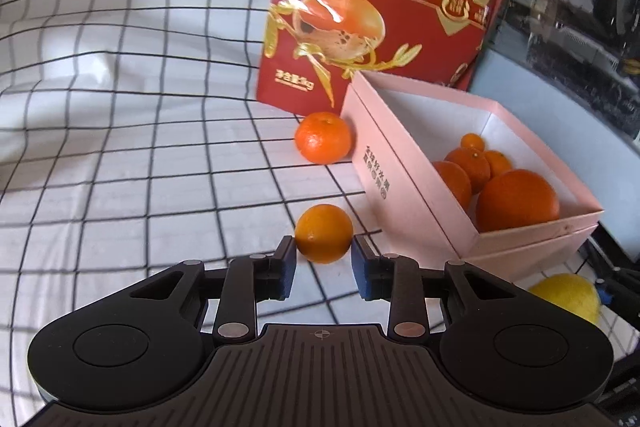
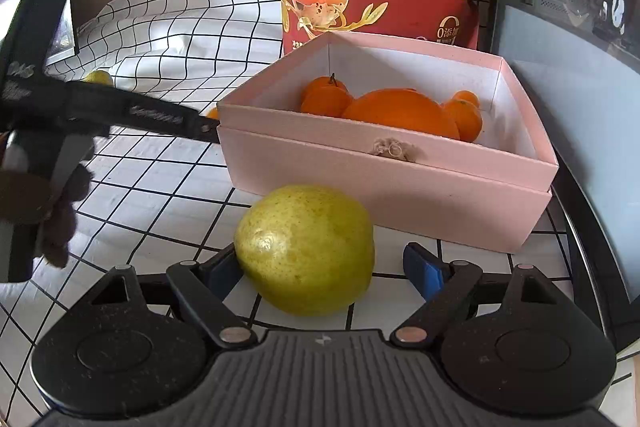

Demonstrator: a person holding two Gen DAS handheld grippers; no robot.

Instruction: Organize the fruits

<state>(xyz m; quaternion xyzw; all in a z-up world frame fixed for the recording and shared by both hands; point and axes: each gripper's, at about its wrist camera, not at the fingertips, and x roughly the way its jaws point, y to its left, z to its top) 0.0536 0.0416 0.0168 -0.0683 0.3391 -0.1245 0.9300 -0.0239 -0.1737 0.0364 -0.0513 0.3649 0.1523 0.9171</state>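
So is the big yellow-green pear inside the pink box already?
No, the yellow-green pear sits on the checked cloth in front of the pink cardboard box.

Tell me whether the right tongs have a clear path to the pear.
Probably yes: the pear already sits between the open right tongs, nothing blocking; the pink box lies behind.
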